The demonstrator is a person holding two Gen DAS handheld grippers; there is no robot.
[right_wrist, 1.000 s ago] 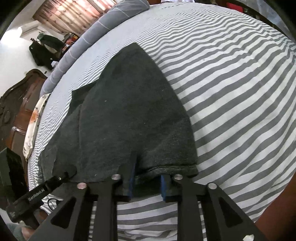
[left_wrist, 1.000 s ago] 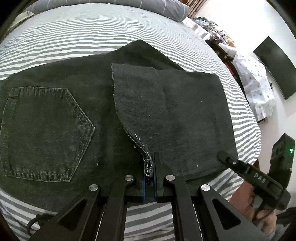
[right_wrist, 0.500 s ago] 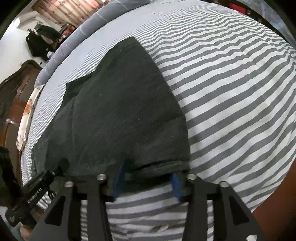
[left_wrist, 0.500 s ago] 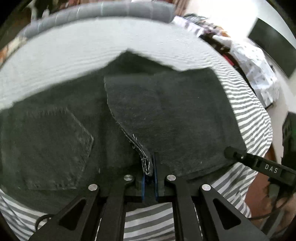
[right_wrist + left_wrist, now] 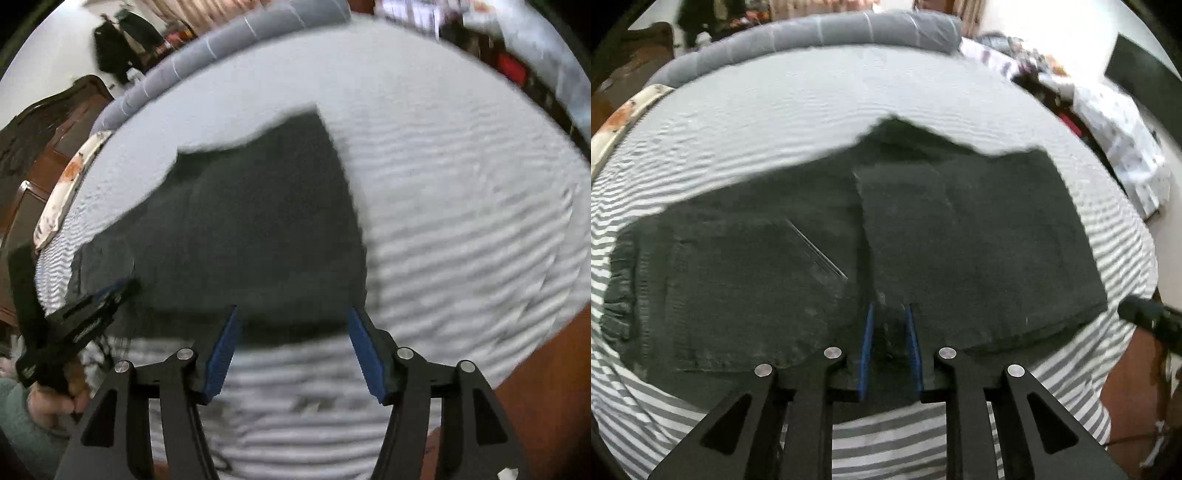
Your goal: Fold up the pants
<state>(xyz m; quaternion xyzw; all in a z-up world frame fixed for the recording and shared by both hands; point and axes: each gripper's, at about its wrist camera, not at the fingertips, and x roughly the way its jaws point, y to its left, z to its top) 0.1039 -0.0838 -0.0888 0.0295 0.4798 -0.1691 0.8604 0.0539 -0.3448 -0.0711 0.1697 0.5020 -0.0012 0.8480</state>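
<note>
Your dark pants (image 5: 820, 266) lie flat on the striped bed (image 5: 812, 110), leg portion doubled over from the right so its cut edge runs down the middle, and that is why both tools are letting go at the near edge: the fold looks placed. Your left gripper (image 5: 889, 332) has its fingers (image 5: 866, 343) parting, only a narrow gap so far, with the raw hem of the folded layer between them but no longer pinched. Your right gripper (image 5: 293, 345) is opening too, fingers (image 5: 225, 347) spread wide, straddling the near right corner of the cloth without pressing it. The back pocket (image 5: 738, 288) faces up on the left, uncovered, so I judge another fold across is due. Pull away gently; a snagged hem could drag that top layer askew.
</note>
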